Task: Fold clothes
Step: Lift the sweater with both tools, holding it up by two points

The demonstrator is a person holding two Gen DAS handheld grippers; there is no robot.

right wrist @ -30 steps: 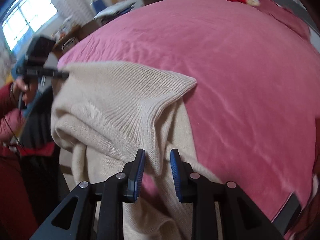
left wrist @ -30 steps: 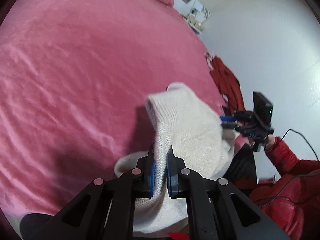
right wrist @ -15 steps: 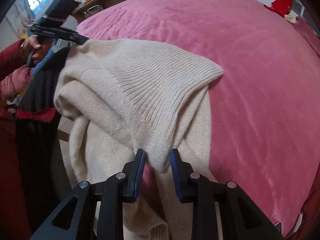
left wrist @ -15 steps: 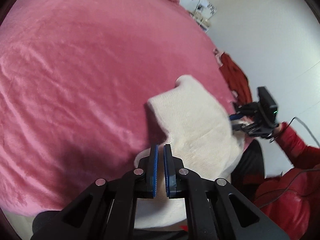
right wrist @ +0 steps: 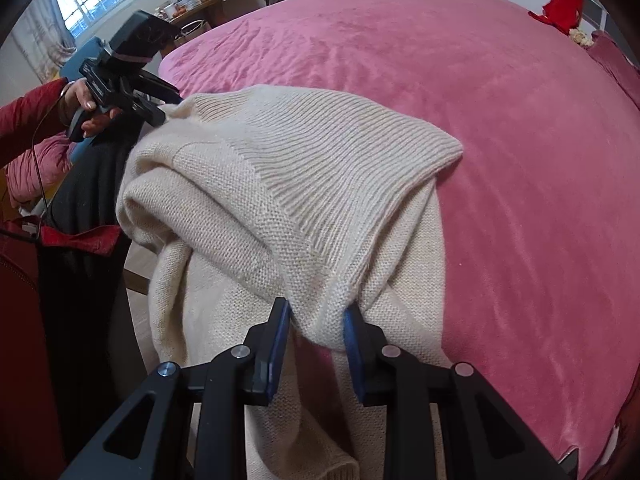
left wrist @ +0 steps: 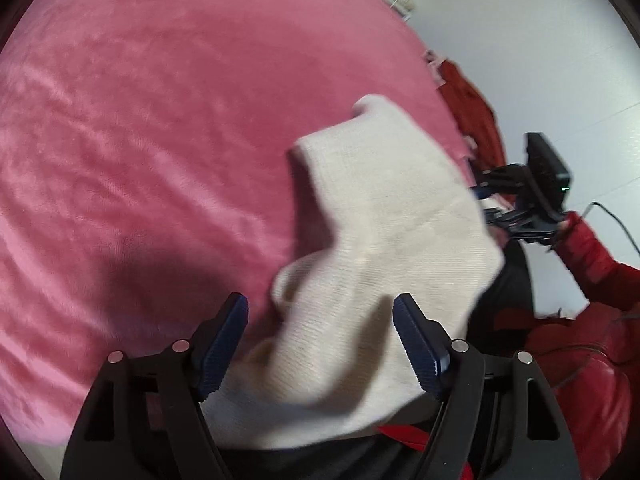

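On the edge of the pink plush bedspread, a cream knitted sweater lies heaped, part on the bed and part hanging over the side. Look at that knit: a broad ribbed band runs across the top fold, fine straight ridges ending in a rounded corner on the velvety cover, and below it the stitch turns to a tight pebbly weave. The fabric is soft and thick, bunching in fat rolls on the left.

Right gripper is pinching a gathered fold of the sweater, blue ridged pads pressed in from both sides, cloth puckering tight between them and a sleeve-like length trailing down underneath.

Over to the left gripper, and its jaws have just been opening, now spread wide. The sweater sits in the gap between them, but neither blue grooved pad presses on it. That view is a little blurred; the wool reads as a pale, slumped wedge on the bedspread, whose nap shows shiny streaks and shallow ripples.

From the right wrist camera the left gripper shows as a black angular frame with its tips right at the sweater's far corner, a hand in a red quilted sleeve around its handle. A dark garment hangs beside the bed below it.
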